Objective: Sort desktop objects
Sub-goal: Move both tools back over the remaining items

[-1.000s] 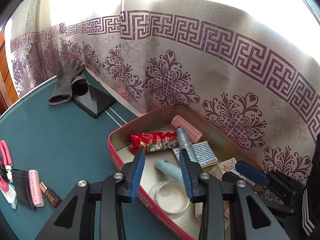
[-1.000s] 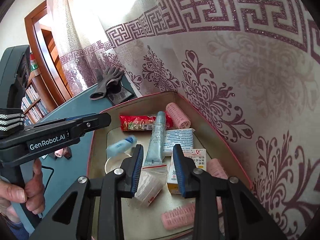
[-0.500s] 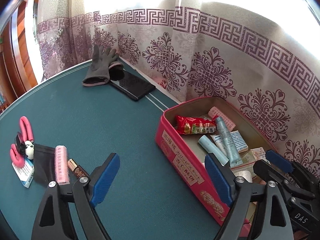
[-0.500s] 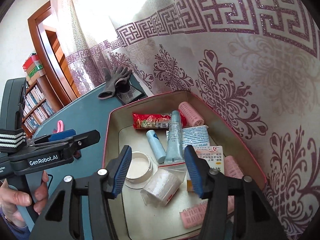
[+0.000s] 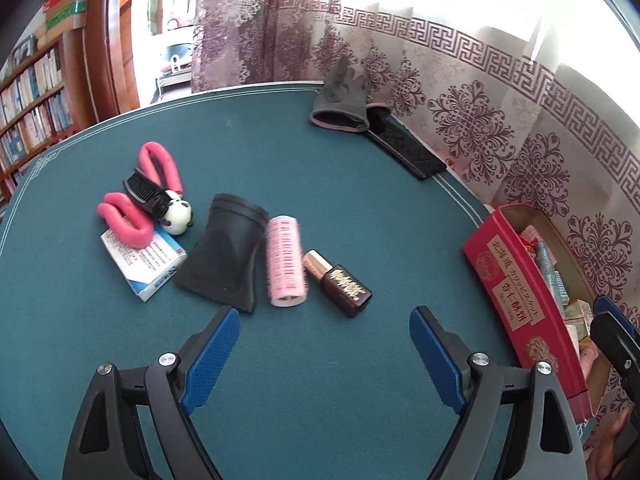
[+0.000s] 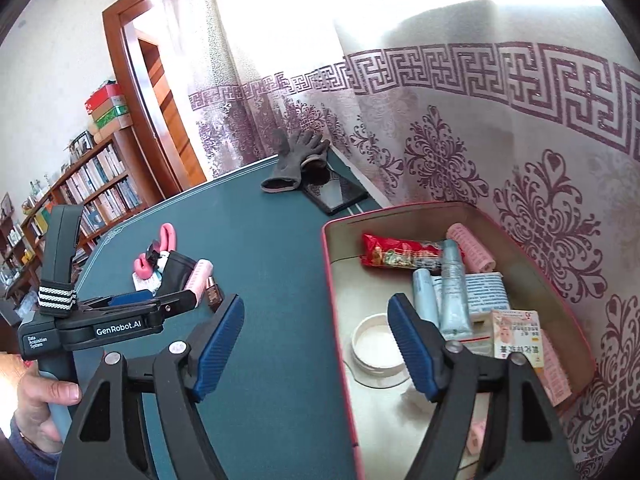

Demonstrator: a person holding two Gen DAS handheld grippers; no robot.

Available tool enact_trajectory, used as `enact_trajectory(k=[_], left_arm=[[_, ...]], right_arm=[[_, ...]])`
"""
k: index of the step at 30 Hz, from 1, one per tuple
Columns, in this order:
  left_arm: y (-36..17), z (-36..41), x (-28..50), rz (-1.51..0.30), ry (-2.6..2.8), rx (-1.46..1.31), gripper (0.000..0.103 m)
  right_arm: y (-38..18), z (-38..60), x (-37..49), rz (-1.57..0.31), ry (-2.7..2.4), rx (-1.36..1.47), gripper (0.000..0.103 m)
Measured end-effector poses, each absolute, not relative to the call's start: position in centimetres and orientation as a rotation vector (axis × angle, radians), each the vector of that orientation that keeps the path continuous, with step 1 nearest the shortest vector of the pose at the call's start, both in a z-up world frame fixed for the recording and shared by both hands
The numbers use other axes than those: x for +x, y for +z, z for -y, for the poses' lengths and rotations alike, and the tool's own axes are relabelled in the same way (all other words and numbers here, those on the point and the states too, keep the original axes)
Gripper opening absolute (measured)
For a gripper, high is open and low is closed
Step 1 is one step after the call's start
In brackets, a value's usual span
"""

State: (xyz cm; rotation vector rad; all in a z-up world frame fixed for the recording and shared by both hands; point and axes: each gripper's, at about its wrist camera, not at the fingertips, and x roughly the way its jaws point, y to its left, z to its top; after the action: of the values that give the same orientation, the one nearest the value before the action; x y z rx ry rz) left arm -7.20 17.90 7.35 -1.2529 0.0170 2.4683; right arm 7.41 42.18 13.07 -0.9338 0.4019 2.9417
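Left gripper [image 5: 324, 344]: tilted down over table [image 5: 320, 208], spread, empty; pink roller [image 5: 285, 261] at twelve o'clock. Right gripper [image 6: 316, 336]: jaws opening, empty, straddling red tin [image 6: 340, 304] rim.

Black plastic left gripper [image 5: 324, 344], blue ribbed pads [image 5: 212, 360], silver screws at the joints. Same build on the right gripper [image 6: 316, 332]: black frame, blue pads [image 6: 218, 336]. White "GenRobot.AI" lettering along the left gripper's body, black-and-white striped band just above that lettering. Dark blue sleeve cuff [image 6: 24, 436] below it.
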Motion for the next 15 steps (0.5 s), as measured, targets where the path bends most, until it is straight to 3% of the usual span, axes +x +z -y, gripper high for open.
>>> enact_trajectory(k=[15], left_arm=[[4.9, -4.7, -9.2, 0.216, 2.652, -1.389, 0.089]], right_arm=[[10.3, -33.1, 2.5, -0.282, 3.043, -1.182, 0.079]])
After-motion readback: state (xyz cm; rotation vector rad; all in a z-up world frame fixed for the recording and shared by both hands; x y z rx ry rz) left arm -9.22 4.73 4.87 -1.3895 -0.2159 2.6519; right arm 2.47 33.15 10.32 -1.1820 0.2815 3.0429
